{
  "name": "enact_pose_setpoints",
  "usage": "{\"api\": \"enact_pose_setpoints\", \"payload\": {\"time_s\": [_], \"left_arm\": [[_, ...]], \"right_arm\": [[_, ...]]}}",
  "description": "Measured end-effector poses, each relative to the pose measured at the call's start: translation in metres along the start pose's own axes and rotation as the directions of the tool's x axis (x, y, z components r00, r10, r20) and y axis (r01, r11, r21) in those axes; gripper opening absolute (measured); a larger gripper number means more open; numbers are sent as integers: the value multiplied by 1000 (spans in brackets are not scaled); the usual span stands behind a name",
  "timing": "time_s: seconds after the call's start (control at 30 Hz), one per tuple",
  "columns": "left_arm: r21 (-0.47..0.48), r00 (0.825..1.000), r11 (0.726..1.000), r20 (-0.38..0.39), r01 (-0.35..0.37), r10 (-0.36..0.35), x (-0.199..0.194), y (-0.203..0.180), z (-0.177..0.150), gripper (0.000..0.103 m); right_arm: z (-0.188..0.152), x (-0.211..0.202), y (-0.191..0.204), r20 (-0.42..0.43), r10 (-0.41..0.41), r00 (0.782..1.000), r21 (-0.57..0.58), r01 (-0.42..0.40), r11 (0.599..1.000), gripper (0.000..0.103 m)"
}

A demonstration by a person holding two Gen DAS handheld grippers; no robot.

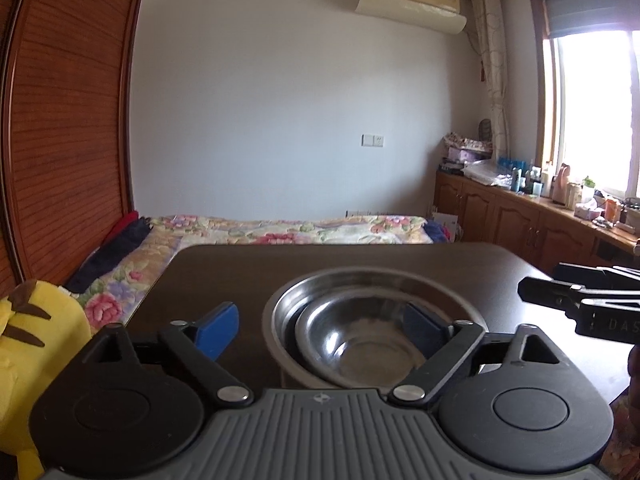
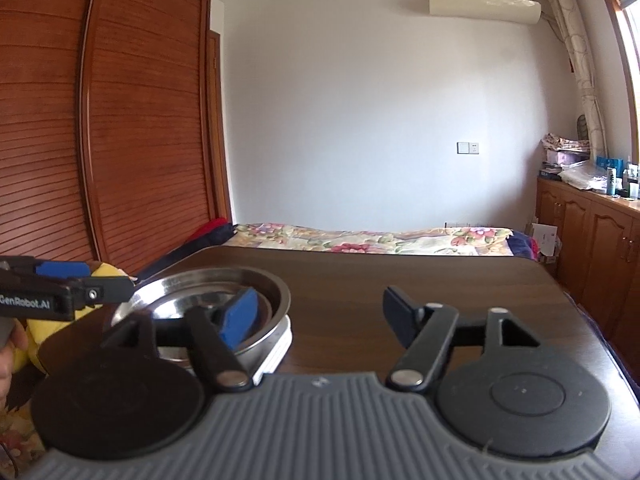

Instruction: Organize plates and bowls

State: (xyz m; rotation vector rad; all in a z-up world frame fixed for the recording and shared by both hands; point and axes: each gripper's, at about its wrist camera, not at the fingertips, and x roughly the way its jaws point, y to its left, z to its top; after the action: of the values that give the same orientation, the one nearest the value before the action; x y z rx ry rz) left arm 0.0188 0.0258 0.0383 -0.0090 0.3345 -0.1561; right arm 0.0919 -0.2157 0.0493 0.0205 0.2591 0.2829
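- Nearest the left wrist camera, the left gripper (image 1: 320, 330) stands spread wide, released; one blue-padded fingertip (image 1: 218, 330) hangs over bare wood, while the other appears to sit inside the stacked dishes, grasping nothing.
- Just ahead of it, a small shiny steel bowl (image 1: 360, 344) sits nested in a wider shallow steel dish (image 1: 384, 280), and that pair rests on a white plate (image 2: 276, 354), whose rim shows best from the right wrist view.
- All three stand as one stack on the dark brown wooden desk (image 1: 400, 256), toward its near edge and nearer the left side than the right.
- Over on the desk's right part, the right gripper (image 2: 316, 312) is likewise spread and released, holding nothing, well apart from the stack.
- Judging from the nesting, the stacking step looks finished or nearly so; no other dish is in view on the desk.
- A sensible next move would be to lift the left fingers clear of the bowl without dragging its rim, since thin steel slides easily on steel.
- Beyond the desk's left edge lies a yellow plush toy (image 1: 36, 344), which plays no part.
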Motion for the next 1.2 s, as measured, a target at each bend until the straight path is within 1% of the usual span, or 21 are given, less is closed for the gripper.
{"api": "enact_pose_setpoints", "payload": {"time_s": [0.03,0.13,0.23,0.3,0.33,0.43,0.6,0.67,0.77,0.87,0.93,1.0,1.1,1.2], "left_arm": [[5,1000,1000,7,5,-5,-2,-2,2,98],[19,999,1000,21,24,-25,-7,-9,5,103],[25,999,999,28,31,-31,-11,-14,8,103],[23,999,999,30,28,-28,-13,-17,8,103],[24,999,999,33,29,-30,-14,-19,8,103],[20,999,999,37,33,-34,-16,-22,6,103],[25,998,999,43,39,-40,-18,-30,5,103],[28,998,999,40,37,-39,-17,-34,5,103],[35,999,999,39,17,-18,-16,-39,4,103],[35,999,999,32,-26,25,-16,-41,2,103],[38,999,999,26,-38,37,-15,-42,1,103],[37,999,999,28,-34,33,-15,-42,-1,103],[33,1000,999,23,-8,7,-16,-41,-4,103],[29,1000,1000,18,-3,3,-15,-42,-7,103]], "right_arm": [[1,-1,-1,1,-5,1000,4,5,1000,77],[2,-4,-4,1,-31,1000,13,31,999,82],[2,-5,-6,3,-55,998,16,55,998,95],[1,-7,-8,5,-68,998,17,68,998,98],[1,-7,-9,3,-76,997,20,76,997,103],[-2,-10,-12,-1,-86,996,32,86,996,103],[-6,-7,-16,-35,-117,993,30,118,993,103],[-6,-8,-18,-33,-118,992,40,119,992,103],[-7,-11,-18,-21,-127,992,31,128,991,103],[-7,-14,-16,-14,-138,990,19,138,990,103],[-7,-17,-16,-8,-141,990,18,141,990,103],[-8,-19,-15,-4,-149,989,17,149,989,103],[-11,-23,-14,0,-158,987,18,158,987,103],[-15,-25,-11,0,-163,987,14,163,986,103]]}}
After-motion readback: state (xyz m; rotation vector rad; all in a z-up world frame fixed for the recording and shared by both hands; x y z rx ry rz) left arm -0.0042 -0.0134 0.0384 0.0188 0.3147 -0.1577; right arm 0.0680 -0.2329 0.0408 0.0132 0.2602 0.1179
